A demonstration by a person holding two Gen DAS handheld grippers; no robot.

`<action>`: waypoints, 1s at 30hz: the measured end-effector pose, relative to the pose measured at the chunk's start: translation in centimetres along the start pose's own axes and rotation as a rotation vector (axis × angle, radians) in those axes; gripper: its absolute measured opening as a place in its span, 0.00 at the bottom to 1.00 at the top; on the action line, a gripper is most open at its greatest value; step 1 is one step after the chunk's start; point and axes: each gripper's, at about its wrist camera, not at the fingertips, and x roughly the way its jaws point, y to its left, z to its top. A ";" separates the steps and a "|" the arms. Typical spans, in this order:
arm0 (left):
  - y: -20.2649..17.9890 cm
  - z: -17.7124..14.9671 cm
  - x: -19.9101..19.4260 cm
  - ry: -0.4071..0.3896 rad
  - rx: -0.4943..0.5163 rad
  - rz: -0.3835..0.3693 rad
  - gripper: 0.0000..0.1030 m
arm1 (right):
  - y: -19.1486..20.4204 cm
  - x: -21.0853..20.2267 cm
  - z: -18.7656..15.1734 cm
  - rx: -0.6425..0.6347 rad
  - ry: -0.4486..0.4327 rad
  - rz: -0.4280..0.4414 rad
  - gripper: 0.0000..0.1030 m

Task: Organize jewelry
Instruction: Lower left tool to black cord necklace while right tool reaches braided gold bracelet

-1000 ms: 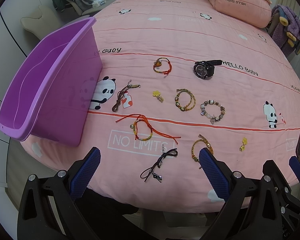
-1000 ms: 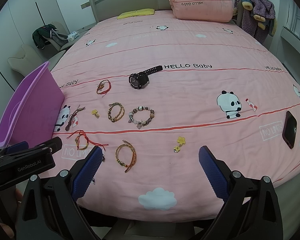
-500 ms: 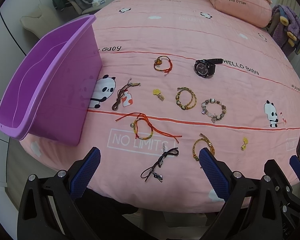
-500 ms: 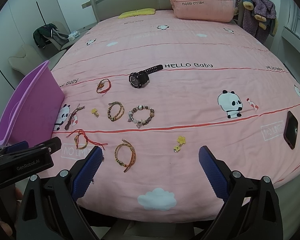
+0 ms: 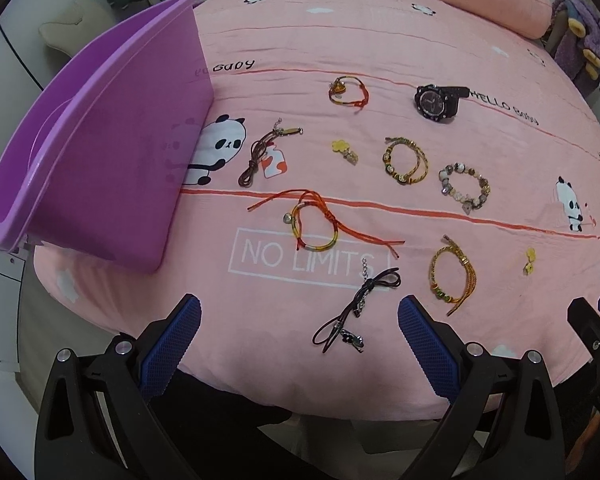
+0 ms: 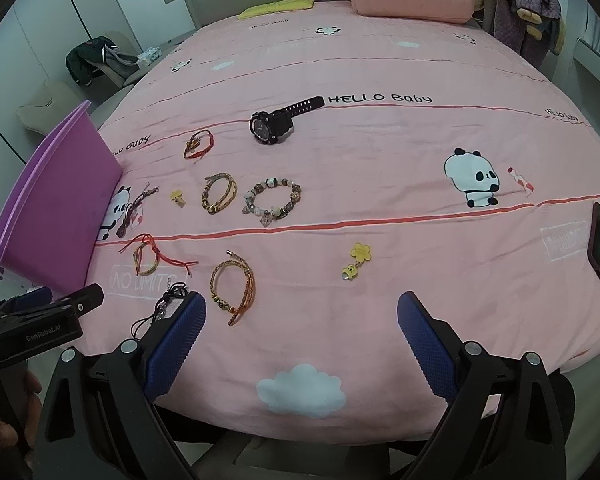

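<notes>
Both claws hang at the near edge of the pink bedspread [image 5: 380, 40], each with its blue pads spread wide and nothing between them. The left gripper [image 5: 299, 332] has the black cord necklace [image 5: 356, 312] lying almost between its pads, just ahead of them on the cloth, with the red string bracelet [image 5: 320, 220] a little beyond and the purple bin [image 5: 100, 152] standing off to its left, tilted on the bed's edge. The right gripper [image 6: 300, 328] sits over a white cloud print; the gold braided bracelet [image 6: 234, 286] lies just ahead of its left pad, and the yellow flower charm [image 6: 358, 260] ahead toward the right. Farther up the bed (well out of either claw's reach) lie the beaded bracelet [image 6: 272, 200] and the black watch [image 6: 274, 122].
</notes>
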 end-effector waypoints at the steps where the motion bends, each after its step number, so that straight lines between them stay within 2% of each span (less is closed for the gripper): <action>1: 0.2 -0.2 0.5 0.003 0.001 0.003 0.94 | 0.0 0.4 -0.1 -0.005 0.006 0.004 0.90; 14: 0.0 -2.7 5.7 0.029 -0.010 -0.082 0.94 | 1.6 5.7 -1.6 -0.083 0.055 0.067 0.89; 30: -0.8 -3.2 8.6 0.006 -0.005 -0.071 0.94 | 3.3 10.6 -1.5 -0.162 0.090 0.028 0.89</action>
